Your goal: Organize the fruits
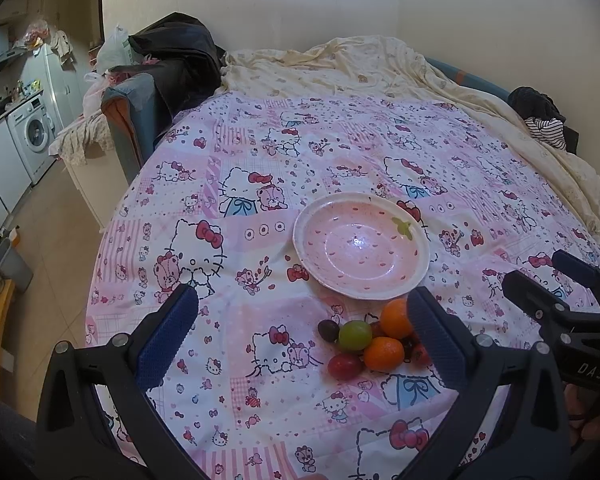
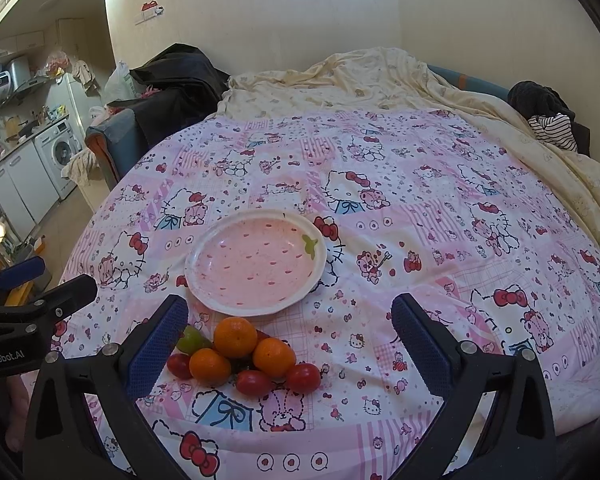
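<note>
A pink strawberry-shaped plate (image 1: 312,236) (image 2: 204,292) lies empty on the Hello Kitty bedspread. Just in front of it sits a small pile of fruit: three oranges (image 2: 235,337), a green grape (image 1: 355,334) (image 2: 189,340), a dark grape (image 1: 328,330) and red cherry tomatoes (image 2: 303,377) (image 1: 344,365). My left gripper (image 1: 302,336) is open and empty, with the pile by its right finger. My right gripper (image 2: 290,340) is open and empty, with the pile between its fingers toward the left one. Each gripper shows at the edge of the other's view.
The bedspread (image 2: 420,240) covers a bed, with a crumpled cream blanket (image 2: 360,80) at the far side and dark clothes (image 2: 540,104) at the far right. A sofa with bags (image 1: 140,92) and a kitchen with a washing machine (image 1: 34,132) lie to the left.
</note>
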A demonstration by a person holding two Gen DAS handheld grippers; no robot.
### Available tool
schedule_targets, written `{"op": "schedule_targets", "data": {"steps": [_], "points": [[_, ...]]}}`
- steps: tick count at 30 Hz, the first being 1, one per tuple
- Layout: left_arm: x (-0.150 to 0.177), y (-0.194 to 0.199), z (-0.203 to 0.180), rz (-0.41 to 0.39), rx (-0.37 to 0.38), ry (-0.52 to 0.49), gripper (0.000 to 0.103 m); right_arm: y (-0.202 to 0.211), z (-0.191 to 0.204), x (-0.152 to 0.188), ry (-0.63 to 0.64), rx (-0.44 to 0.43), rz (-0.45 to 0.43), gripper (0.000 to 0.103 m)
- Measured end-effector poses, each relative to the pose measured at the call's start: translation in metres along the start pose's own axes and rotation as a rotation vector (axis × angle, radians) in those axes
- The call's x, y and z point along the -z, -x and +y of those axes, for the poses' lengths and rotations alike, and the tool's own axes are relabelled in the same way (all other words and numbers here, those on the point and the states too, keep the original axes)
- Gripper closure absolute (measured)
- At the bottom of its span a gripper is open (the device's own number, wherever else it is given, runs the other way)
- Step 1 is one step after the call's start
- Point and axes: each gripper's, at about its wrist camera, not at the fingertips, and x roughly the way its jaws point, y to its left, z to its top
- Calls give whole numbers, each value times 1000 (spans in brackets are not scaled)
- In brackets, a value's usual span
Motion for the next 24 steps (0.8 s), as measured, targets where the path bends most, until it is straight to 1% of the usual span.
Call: {"op": "schedule_targets", "data": {"steps": [24], "points": [[3,2,-2,-11,-8,-4,0,2,-2,-2,-13,-3,-13,0]]}}
